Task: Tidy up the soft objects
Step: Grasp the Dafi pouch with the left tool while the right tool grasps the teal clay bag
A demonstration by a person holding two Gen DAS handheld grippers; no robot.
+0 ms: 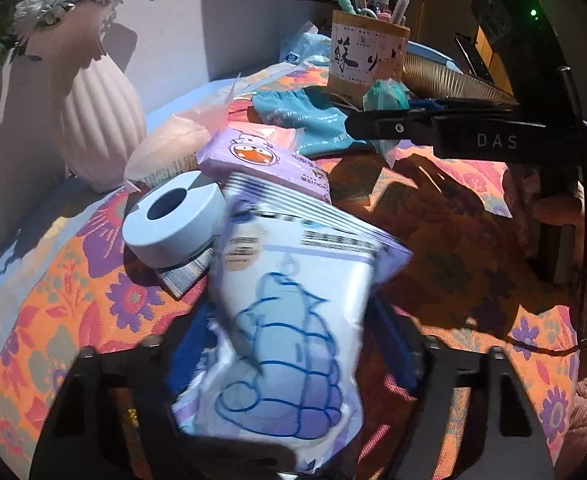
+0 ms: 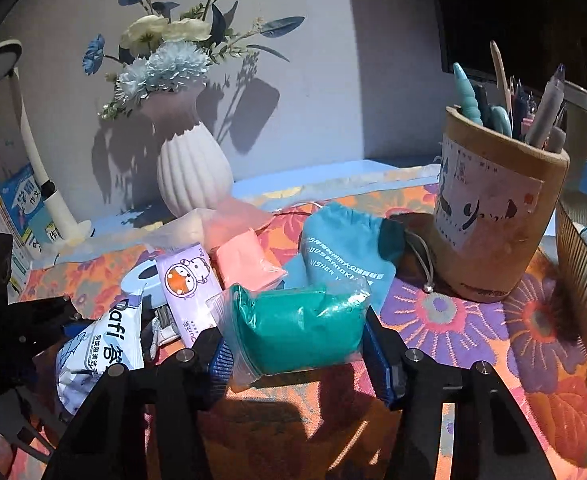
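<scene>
Left wrist view: the left gripper [image 1: 289, 364] clamps a white-and-purple pouch [image 1: 289, 320] above the floral cloth [image 1: 65, 320] — its print blurred here, though the right wrist view reads "Dafi". The right gripper [image 2: 297, 344] pinches a zip bag of teal clay [image 2: 297, 324] — fingertips partly hidden behind it. Beyond lie a purple tissue pack [image 2: 189, 280], teal drawstring pouch [image 2: 345, 252] and pen cup [image 2: 497, 208].

The left gripper [image 1: 289, 364] clamps a white-and-lilac pouch [image 1: 289, 320] above the floral cloth [image 1: 473, 280], beside a tape roll [image 1: 173, 220].
</scene>
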